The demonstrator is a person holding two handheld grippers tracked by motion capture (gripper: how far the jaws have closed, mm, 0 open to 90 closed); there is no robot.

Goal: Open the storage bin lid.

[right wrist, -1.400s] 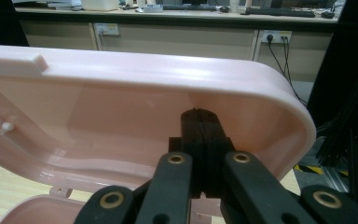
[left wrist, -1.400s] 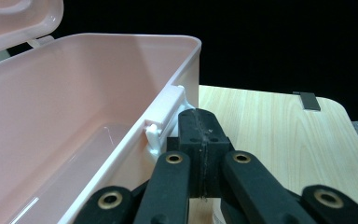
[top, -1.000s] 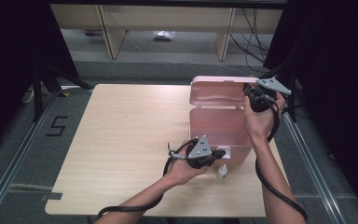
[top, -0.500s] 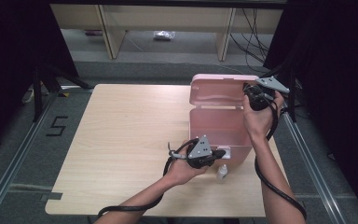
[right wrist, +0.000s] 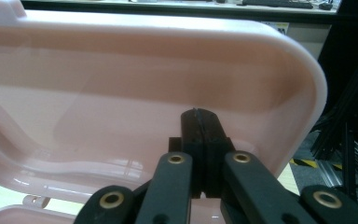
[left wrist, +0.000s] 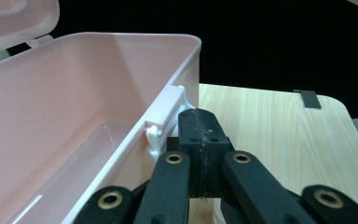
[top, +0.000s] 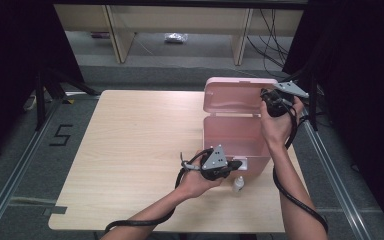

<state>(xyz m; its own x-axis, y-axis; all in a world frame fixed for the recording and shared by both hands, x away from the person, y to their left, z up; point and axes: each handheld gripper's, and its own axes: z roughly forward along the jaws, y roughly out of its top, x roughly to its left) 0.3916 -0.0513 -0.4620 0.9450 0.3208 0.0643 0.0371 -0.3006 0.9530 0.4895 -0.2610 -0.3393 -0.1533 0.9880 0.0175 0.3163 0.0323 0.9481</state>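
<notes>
- The pale pink translucent plastic box sits toward 3 o'clock on the light wooden tabletop, its hinged pink lid standing open at the box's 12 o'clock edge.
- The right tongs are pressed together, tip against the lid's inner face near its 3 o'clock corner; nothing sits between them. If that tip slides off the smooth plastic, the lid may drop shut.
- The left tongs are also pressed together, beside the white front latch at the box's 6 o'clock wall (touching or not, I cannot tell). Pushing there could skid the light box.
- A small white bottle stands just at 6 o'clock of the box; a sliding box or sweeping forearm could topple it.
</notes>
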